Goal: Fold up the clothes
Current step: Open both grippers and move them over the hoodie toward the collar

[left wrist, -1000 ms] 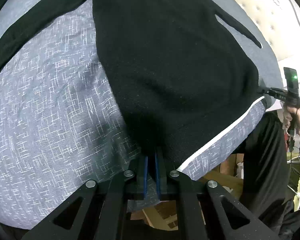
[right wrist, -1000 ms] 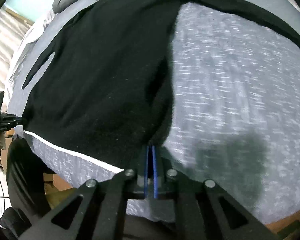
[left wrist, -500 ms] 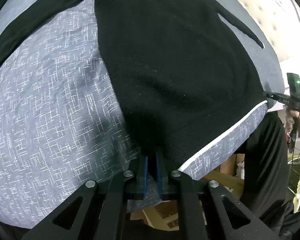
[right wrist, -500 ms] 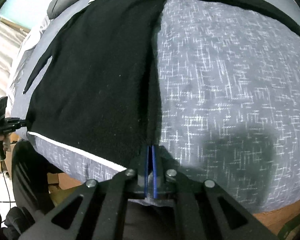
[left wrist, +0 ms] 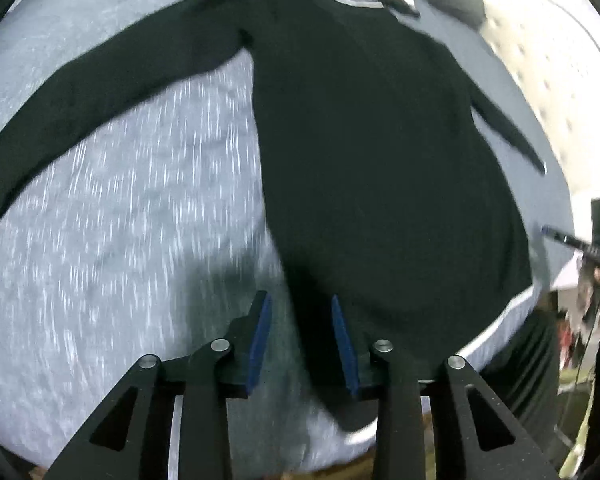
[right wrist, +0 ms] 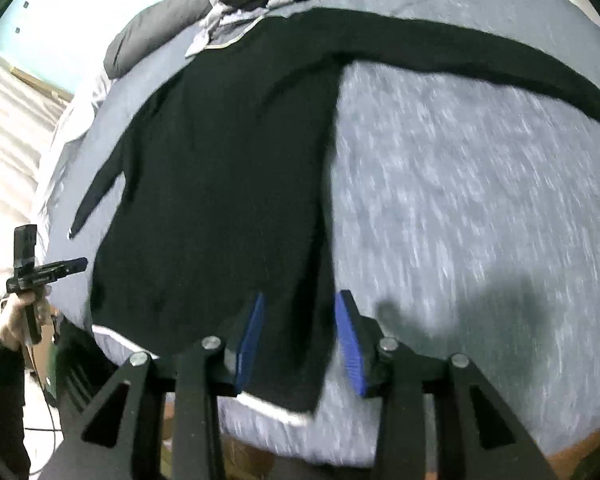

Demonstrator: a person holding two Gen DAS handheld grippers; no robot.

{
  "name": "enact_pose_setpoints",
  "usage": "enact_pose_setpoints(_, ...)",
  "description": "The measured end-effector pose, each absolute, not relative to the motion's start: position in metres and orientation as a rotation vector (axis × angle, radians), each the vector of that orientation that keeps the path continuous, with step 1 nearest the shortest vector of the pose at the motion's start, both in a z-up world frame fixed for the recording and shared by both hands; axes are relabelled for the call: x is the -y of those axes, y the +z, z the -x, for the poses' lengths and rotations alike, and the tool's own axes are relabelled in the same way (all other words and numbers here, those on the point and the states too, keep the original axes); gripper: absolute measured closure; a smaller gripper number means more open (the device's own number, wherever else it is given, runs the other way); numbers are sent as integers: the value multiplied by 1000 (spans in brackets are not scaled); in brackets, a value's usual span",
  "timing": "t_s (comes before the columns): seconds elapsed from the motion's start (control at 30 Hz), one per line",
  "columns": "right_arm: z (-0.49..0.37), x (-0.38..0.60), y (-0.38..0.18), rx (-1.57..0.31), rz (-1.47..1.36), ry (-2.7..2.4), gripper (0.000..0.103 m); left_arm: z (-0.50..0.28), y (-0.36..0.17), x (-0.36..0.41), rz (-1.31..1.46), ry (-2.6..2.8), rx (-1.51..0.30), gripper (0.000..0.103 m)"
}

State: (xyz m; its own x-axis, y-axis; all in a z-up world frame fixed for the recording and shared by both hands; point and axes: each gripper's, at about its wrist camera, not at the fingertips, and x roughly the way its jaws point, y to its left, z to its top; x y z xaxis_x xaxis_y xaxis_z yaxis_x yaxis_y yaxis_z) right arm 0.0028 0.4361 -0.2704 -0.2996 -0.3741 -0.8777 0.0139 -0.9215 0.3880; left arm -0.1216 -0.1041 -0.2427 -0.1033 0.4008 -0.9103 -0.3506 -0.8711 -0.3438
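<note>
Both grippers, left (left wrist: 300, 336) and right (right wrist: 298, 334), are just opening over the sweater (left wrist: 380, 184) hem corners, releasing them, while the sweater is lying lengthwise away from them on the bed (left wrist: 100, 240).

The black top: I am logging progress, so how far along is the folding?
Done: the black top lies spread flat on the grey bedspread, sleeves out. In hand: nothing; the left gripper and right gripper have just been opening, pads clear of the hem. Left: every fold.
</note>
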Motion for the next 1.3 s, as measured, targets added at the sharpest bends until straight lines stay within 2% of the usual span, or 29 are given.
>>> enact_pose_setpoints(0.27,51,-435,-285,440,-1653,-2343,65,166,-257,80,1625,2096,107,68)
enact_pose_setpoints(0.6,129,-455,-275,540,-1535,-2451,60,224,-283,72,1635,2100,174,68)
enact_pose_setpoints(0.87,147,-427,-297,452,-1543,-2411,60,239,-288,82,1583,2114,208,69)
enact_pose_setpoints(0.9,146,-425,-298,451,-1543,-2405,60,239,-289,82,1579,2105,218,78)
enact_pose_setpoints(0.93,145,-423,-300,450,-1544,-2399,60,239,-290,82,1576,2094,228,94)
enact_pose_setpoints(0.97,143,-422,-301,450,-1545,-2393,60,237,-288,83,1574,2100,215,97)
enact_pose_setpoints(1.17,139,-425,-298,437,-1542,-2406,60,233,-276,97,1555,2204,192,97)
enact_pose_setpoints(1.3,139,-430,-297,462,-1544,-2427,60,236,-289,96,1607,2202,192,97)
